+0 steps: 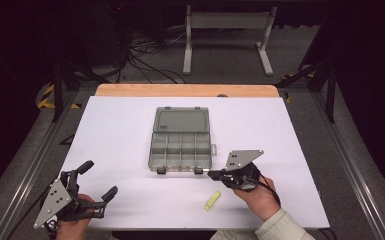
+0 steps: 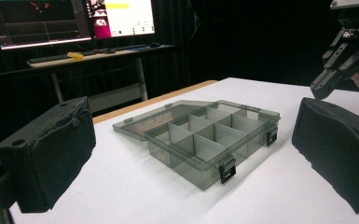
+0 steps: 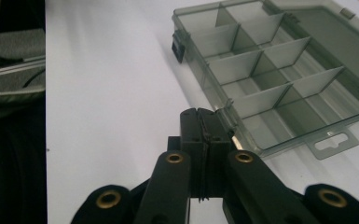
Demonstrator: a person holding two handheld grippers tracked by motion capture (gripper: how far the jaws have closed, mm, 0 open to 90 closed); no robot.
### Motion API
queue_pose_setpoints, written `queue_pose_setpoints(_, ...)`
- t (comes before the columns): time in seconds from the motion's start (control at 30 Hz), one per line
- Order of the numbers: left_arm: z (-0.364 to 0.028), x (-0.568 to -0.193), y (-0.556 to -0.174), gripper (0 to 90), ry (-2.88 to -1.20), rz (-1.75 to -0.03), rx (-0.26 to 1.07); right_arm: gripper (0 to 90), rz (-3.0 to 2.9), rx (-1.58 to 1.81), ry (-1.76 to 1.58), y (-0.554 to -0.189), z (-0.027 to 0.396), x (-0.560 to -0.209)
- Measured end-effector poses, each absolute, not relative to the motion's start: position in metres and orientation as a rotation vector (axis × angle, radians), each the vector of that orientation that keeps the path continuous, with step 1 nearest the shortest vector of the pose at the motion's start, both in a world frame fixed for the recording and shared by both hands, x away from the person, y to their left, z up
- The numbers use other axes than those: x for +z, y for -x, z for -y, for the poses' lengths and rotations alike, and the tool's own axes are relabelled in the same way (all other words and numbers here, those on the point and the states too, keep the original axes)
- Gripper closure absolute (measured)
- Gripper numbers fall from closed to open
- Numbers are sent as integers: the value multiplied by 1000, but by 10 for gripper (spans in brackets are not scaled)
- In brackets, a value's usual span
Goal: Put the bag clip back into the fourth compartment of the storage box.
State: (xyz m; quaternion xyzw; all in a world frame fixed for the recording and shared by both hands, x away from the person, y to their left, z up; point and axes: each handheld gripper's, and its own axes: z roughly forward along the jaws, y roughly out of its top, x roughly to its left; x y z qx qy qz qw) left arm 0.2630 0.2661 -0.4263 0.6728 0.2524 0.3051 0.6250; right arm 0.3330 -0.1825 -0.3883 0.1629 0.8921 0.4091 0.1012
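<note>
White matte table point(image 1: 130, 130), wood strip along far edge, dark room, grey floor. Smoky translucent plastic organizer box point(image 1: 181, 146) mid-table, lid flat open, divided compartments. Left gripper point(image 1: 96, 181) released, jaws wide. Right gripper point(image 1: 213, 174) clenched at box's near right corner; whether it pinches anything, cannot tell. Small yellow cylinder point(image 1: 212, 200) near it.

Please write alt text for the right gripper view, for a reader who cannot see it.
The right gripper, fingers shut together, points at the near corner of an open grey box with empty compartments, lid laid back flat. The box sits on a white table.
</note>
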Motion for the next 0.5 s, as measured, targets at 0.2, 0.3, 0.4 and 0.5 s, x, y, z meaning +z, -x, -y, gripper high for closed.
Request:
queue_pose_setpoints(0.2,-266,-426,-263,2,-1545,-578,700,900,-2720,1134,-450,-336,176,-391)
queue_pose_setpoints(0.3,-266,-426,-263,2,-1548,-578,698,900,-2765,1069,-434,-337,172,-393)
queue_pose_setpoints(0.4,-266,-426,-263,2,-1549,-574,702,900,-2799,1008,-438,-340,169,-396)
queue_pose_setpoints(0.5,-266,-426,-263,2,-1550,-576,700,889,-2837,946,-450,-343,167,-400)
